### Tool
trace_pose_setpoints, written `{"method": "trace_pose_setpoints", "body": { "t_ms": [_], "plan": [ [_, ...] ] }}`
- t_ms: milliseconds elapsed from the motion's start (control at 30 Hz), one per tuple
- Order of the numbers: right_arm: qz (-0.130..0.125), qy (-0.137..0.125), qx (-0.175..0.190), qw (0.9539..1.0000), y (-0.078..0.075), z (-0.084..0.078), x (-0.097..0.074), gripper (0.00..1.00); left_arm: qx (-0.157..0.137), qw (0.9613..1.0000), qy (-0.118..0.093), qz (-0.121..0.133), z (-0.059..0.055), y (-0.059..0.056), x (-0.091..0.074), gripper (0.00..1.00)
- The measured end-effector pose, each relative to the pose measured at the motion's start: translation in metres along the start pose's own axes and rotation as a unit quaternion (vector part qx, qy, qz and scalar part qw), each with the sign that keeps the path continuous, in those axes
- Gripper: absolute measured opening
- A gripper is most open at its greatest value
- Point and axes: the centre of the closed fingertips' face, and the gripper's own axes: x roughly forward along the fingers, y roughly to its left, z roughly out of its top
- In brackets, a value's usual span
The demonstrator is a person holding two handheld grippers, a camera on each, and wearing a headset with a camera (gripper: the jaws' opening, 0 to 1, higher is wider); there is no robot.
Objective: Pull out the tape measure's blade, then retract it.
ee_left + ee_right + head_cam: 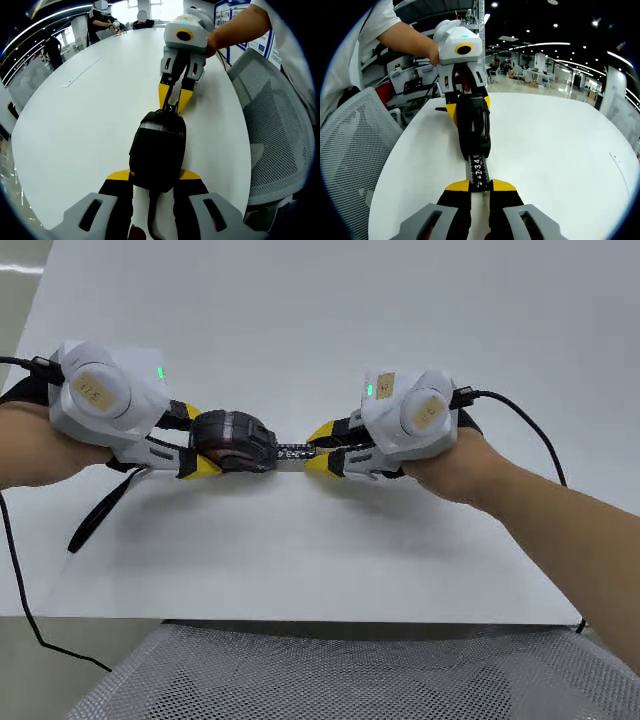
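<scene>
A black tape measure (233, 441) sits just above the white table (330, 330), its case held between the yellow-tipped jaws of my left gripper (196, 443), which is shut on it. The case (157, 151) fills the middle of the left gripper view. A short length of blade (292, 452) with printed numbers sticks out of the case toward the right. My right gripper (322, 448) is shut on the blade's end. In the right gripper view the blade (478, 172) runs from the jaws up to the tape measure (473, 125).
A black strap (100, 510) hangs from the left gripper onto the table. Cables trail off both grippers. A grey mesh chair (330, 675) stands at the table's near edge. People sit at the far end of the table (107, 20).
</scene>
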Motion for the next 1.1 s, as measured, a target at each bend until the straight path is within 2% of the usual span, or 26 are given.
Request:
{"method": "trace_pose_setpoints", "body": {
  "t_ms": [1100],
  "plan": [
    [-0.032, 0.024, 0.011, 0.9991, -0.006, -0.032, -0.049, 0.09, -0.001, 1.0000, 0.003, -0.002, -0.001, 0.000, 0.001, 0.25]
  ]
}}
